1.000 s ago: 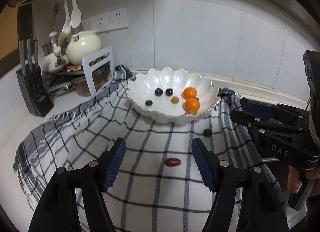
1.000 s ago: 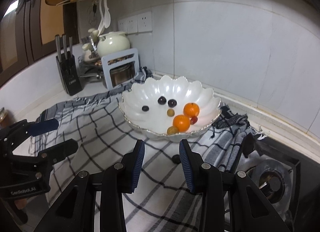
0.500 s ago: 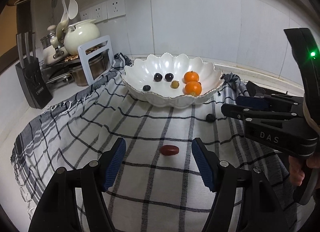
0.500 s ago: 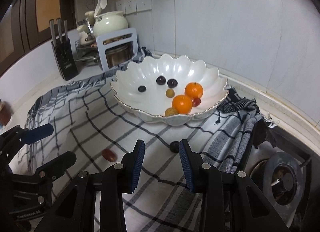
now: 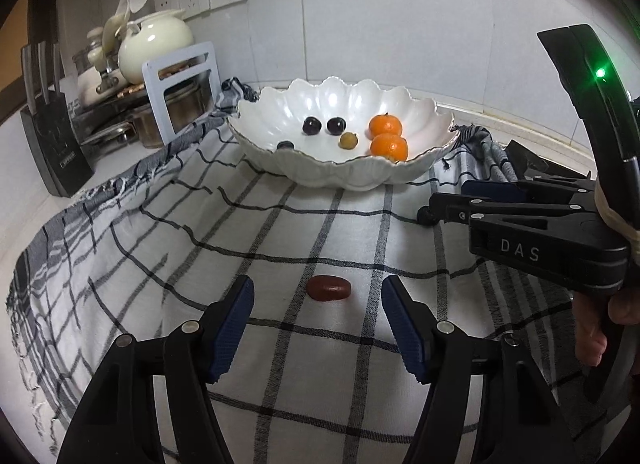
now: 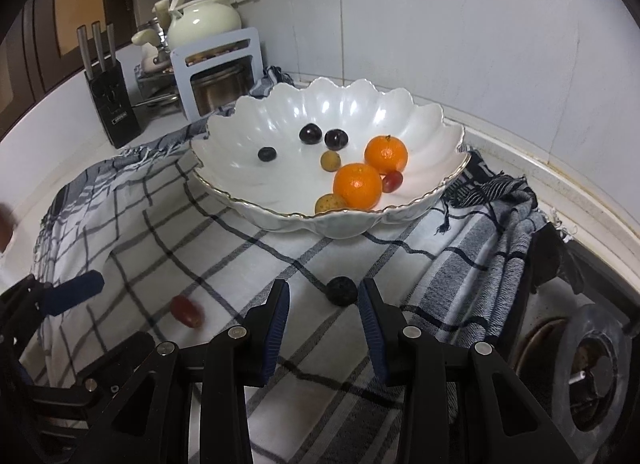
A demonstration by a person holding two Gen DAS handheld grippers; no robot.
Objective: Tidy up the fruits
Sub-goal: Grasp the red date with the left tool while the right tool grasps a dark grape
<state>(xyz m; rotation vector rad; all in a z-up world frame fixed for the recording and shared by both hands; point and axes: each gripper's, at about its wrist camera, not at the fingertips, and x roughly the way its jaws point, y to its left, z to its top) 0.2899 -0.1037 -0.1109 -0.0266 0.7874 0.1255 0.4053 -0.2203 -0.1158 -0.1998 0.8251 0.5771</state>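
Observation:
A white scalloped bowl stands on a checked cloth and holds two oranges, dark grapes and small yellowish fruits. A red oblong fruit lies on the cloth just ahead of my open, empty left gripper; it also shows in the right wrist view. A dark round fruit lies on the cloth between the fingertips of my open, empty right gripper. The right gripper shows from the side in the left wrist view.
A knife block, a rack with pots and a cream teapot stand at the back left. A stove burner lies to the right of the cloth. A tiled wall rises behind the bowl.
Both grippers have lowered and moved forward. The red fruit now lies closer to the left fingers, and the dark fruit now sits between the right fingertips.

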